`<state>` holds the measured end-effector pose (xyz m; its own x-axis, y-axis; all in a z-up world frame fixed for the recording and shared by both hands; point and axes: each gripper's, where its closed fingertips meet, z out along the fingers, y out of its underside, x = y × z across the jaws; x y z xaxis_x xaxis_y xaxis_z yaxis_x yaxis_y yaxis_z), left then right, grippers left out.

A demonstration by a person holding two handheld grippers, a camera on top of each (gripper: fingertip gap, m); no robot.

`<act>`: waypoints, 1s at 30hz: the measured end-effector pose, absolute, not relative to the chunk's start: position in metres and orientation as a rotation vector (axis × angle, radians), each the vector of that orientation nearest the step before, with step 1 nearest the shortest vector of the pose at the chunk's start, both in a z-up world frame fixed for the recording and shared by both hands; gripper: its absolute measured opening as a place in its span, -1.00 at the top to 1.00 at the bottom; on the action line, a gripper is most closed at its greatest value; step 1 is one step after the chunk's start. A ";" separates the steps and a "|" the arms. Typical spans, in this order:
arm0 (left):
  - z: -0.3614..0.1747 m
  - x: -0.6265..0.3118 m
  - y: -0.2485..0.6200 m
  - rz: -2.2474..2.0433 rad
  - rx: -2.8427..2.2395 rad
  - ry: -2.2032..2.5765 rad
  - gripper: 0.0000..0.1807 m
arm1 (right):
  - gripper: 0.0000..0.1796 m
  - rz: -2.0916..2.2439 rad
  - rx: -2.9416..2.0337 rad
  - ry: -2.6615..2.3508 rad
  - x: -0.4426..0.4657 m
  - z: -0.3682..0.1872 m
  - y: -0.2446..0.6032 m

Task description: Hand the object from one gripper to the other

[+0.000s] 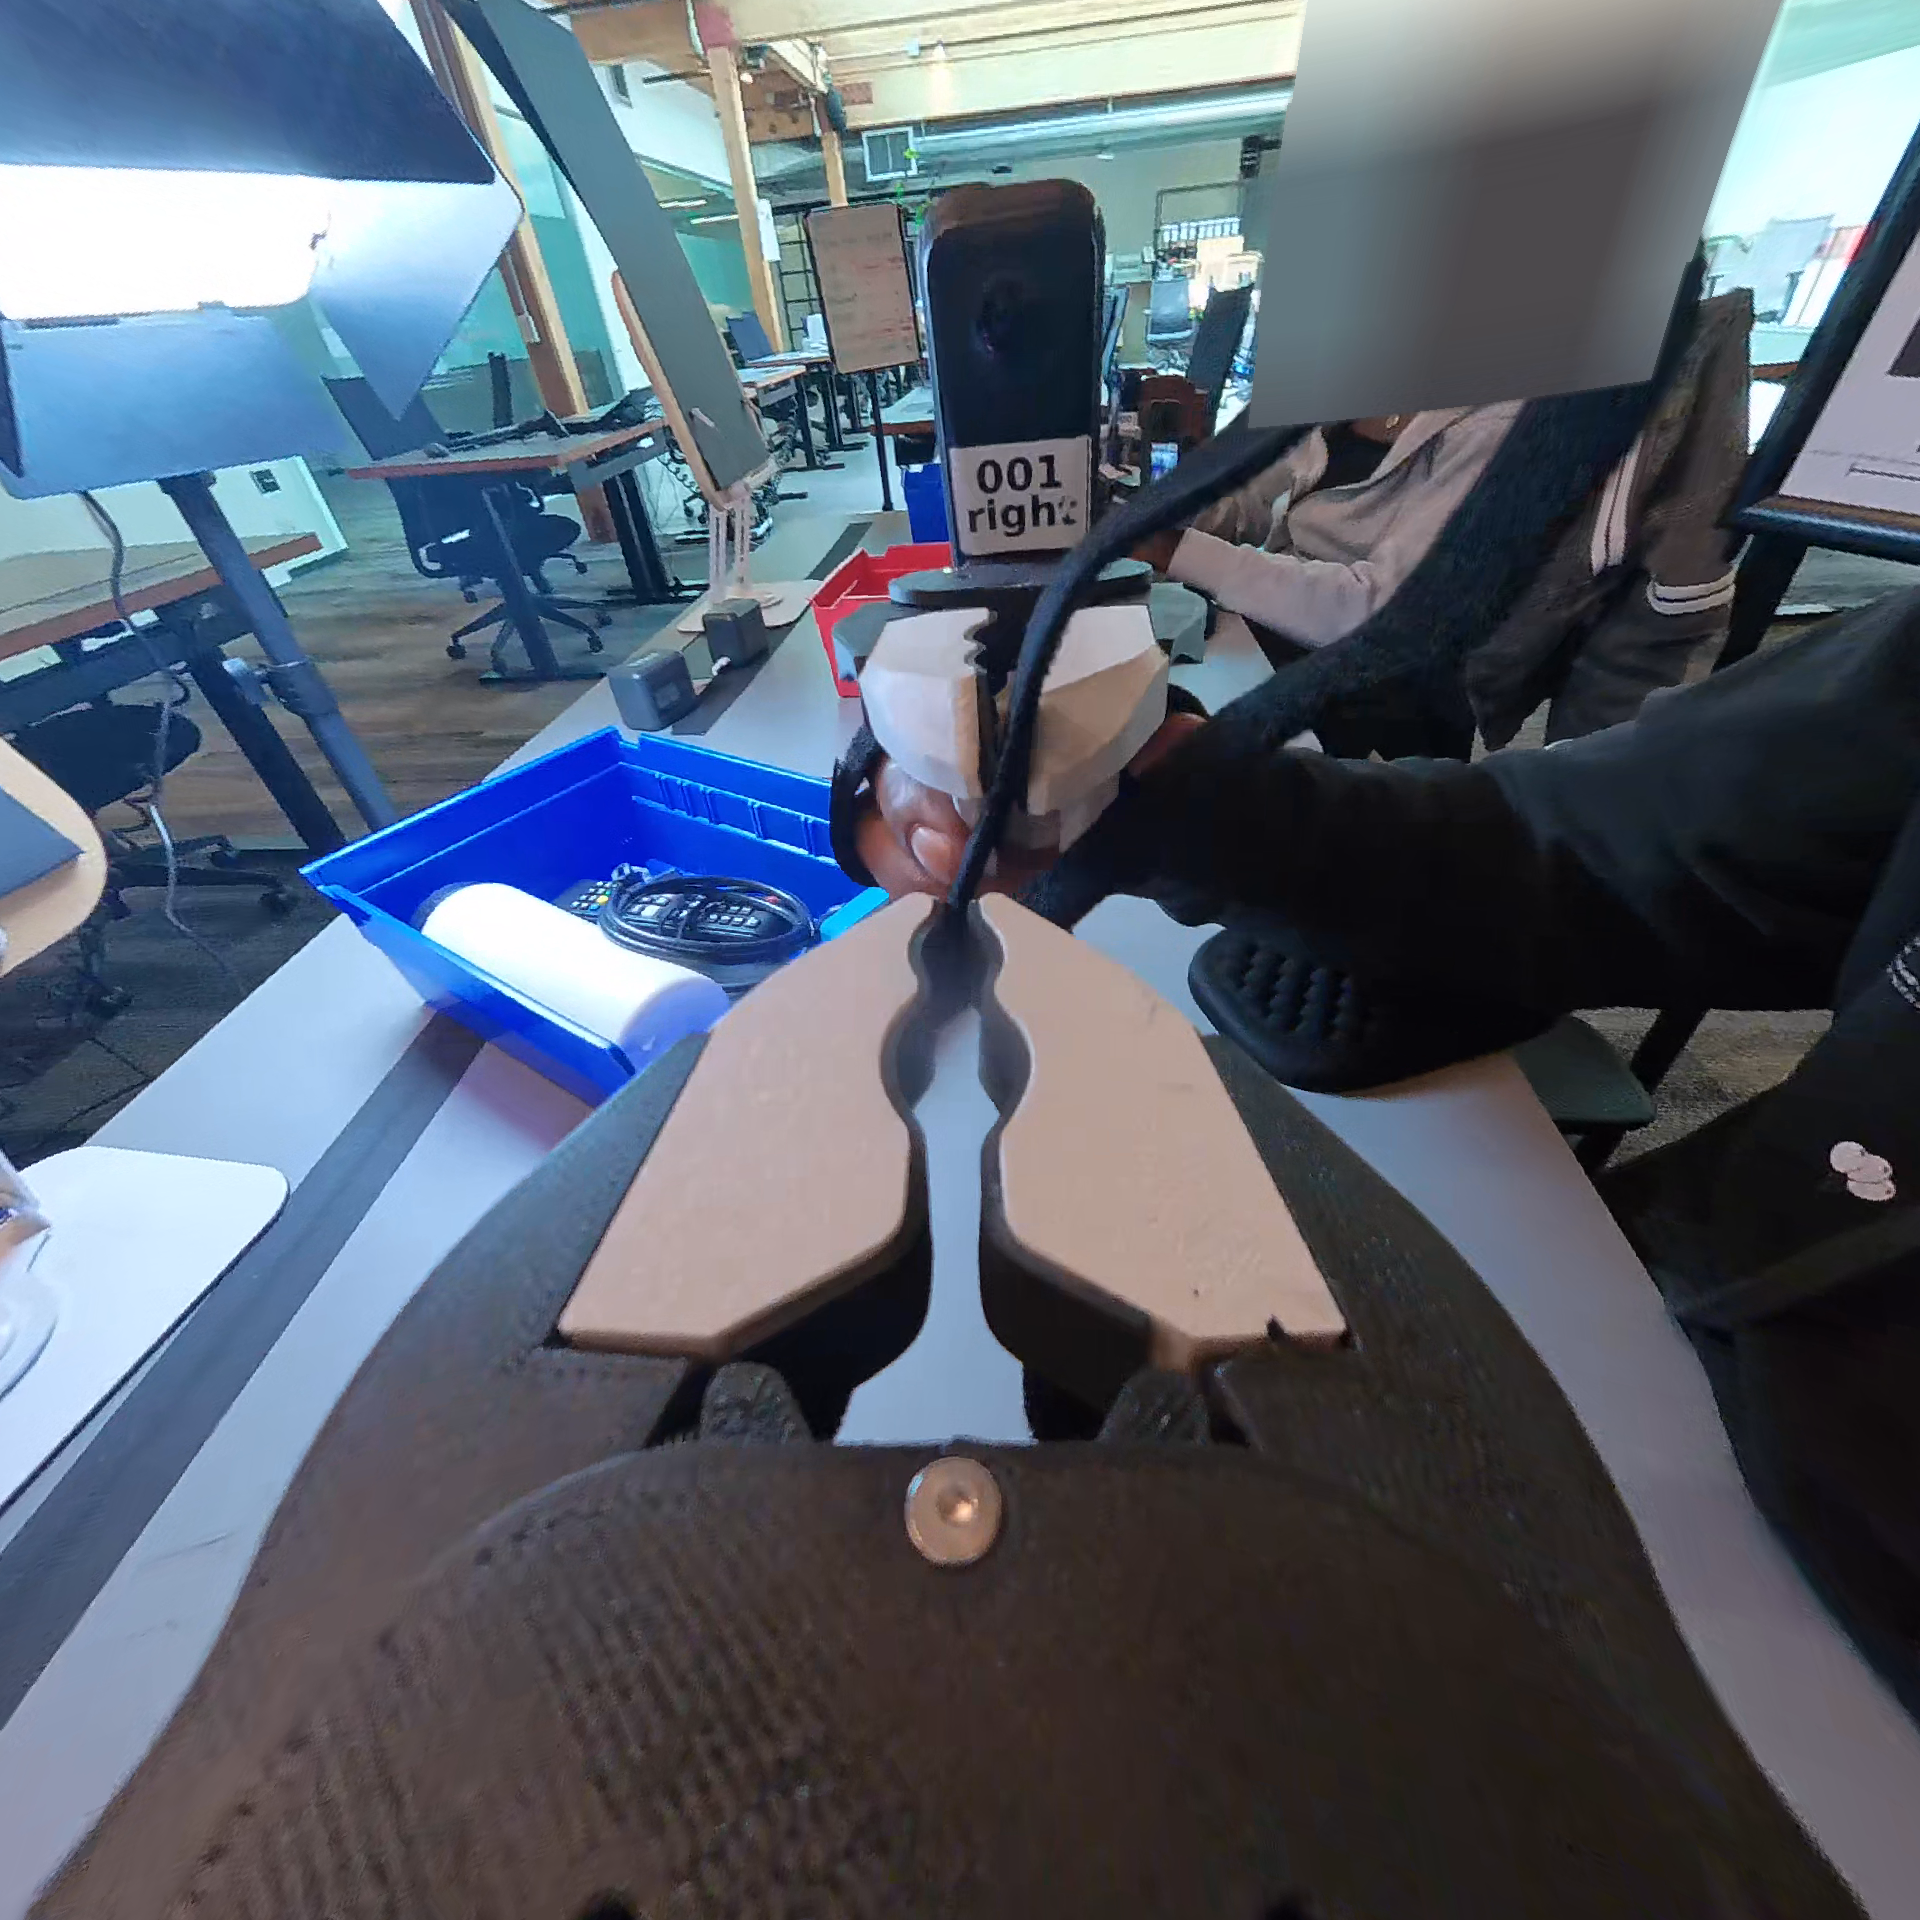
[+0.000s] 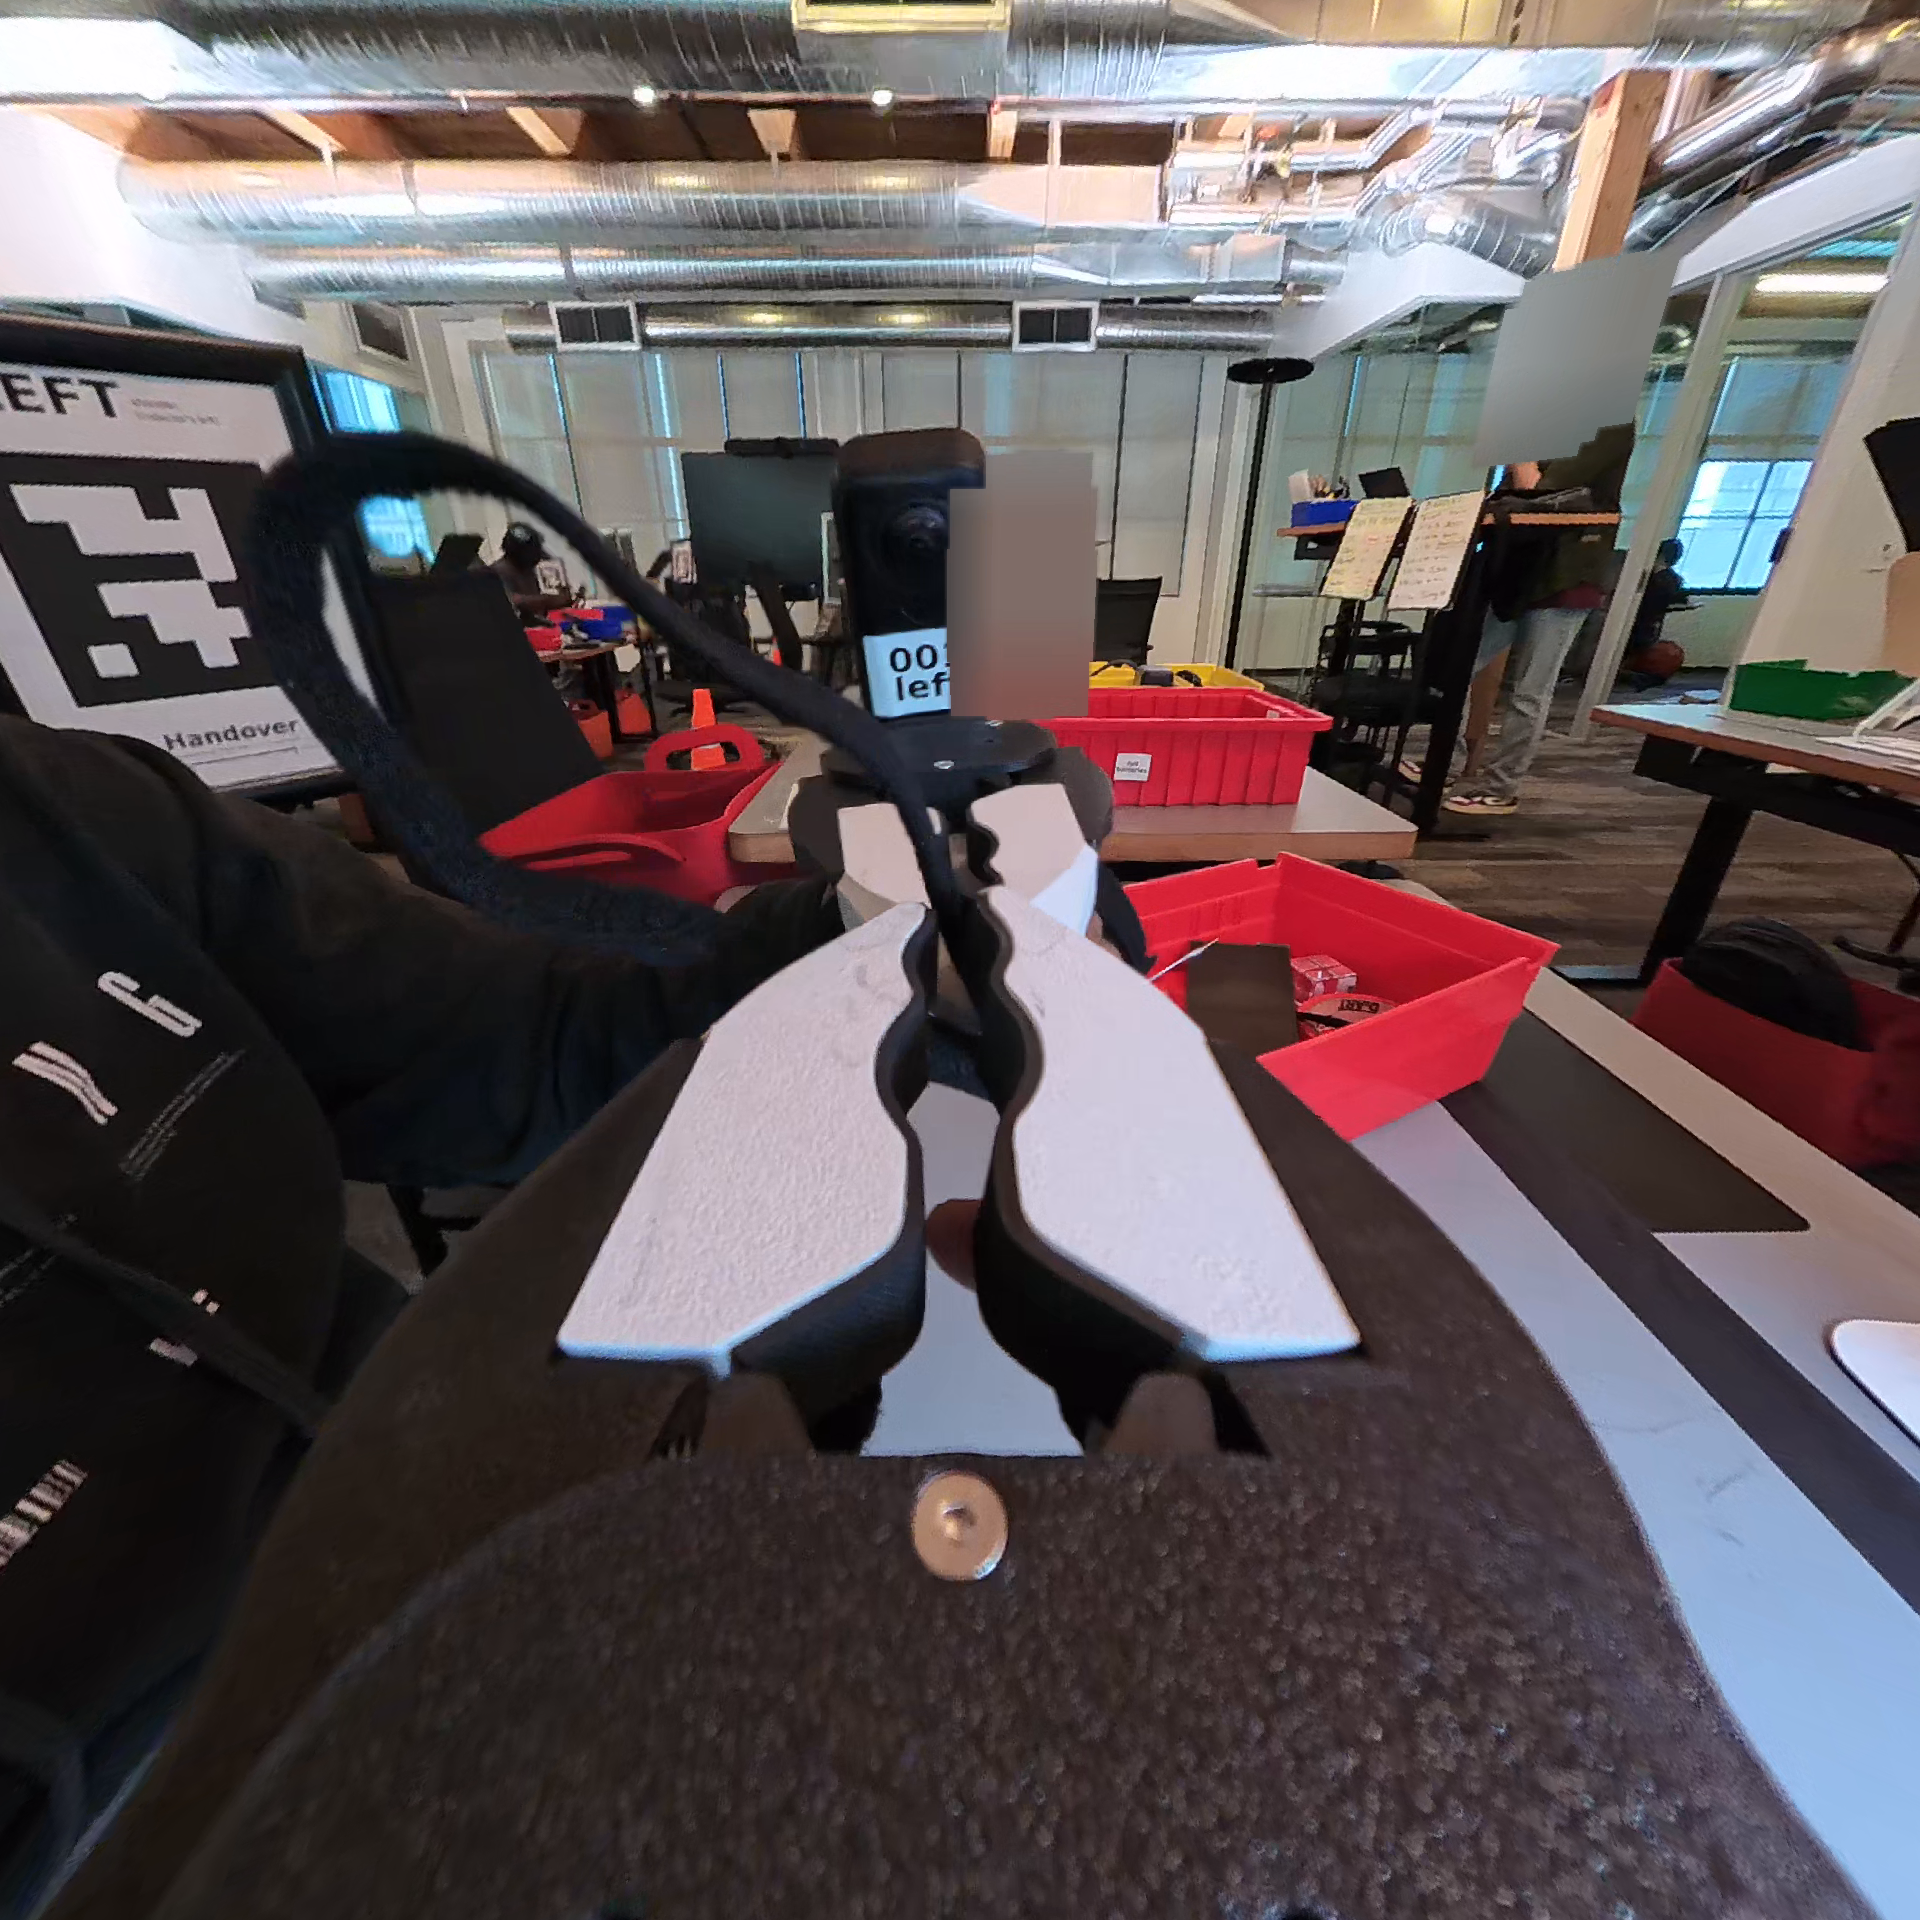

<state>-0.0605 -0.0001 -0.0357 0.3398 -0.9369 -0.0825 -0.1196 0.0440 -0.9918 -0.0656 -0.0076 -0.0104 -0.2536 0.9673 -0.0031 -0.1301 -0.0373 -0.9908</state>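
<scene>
The object is a long black fabric strap (image 1: 1382, 634). In the left wrist view my left gripper (image 1: 957, 916), with tan fingers, is shut, and the strap's thin end is pinched at the tips. My right gripper (image 1: 987, 717), with white fingers, faces it closely, and the strap runs down across its closed jaws. In the right wrist view my right gripper (image 2: 958, 925) is shut on the strap (image 2: 416, 831), which loops up and off to the left. The left gripper (image 2: 971, 836) sits just beyond its tips. Both hold the strap above the grey table (image 1: 1403, 1195).
A blue bin (image 1: 499, 831) on the left holds a white roll (image 1: 561, 956) and a coiled black cable. A red bin (image 2: 1455, 956) stands on the right. A person's black sleeve (image 1: 1507, 831) crosses from the right. A white pad (image 1: 125, 1247) lies at the left edge. The grippers are tip to tip, or close to it.
</scene>
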 end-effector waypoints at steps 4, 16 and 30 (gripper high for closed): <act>-0.028 -0.063 -0.001 -0.824 -1.352 1.034 0.98 | 0.81 1.448 -1.035 -1.268 -0.066 -0.019 0.005; -0.022 -0.061 -0.002 -0.870 -1.337 0.993 0.96 | 0.96 1.385 -1.012 -1.311 -0.073 -0.030 0.001; -0.027 -0.079 0.020 -1.169 -1.487 0.764 0.80 | 0.96 0.907 -0.773 -1.267 -0.072 -0.018 0.006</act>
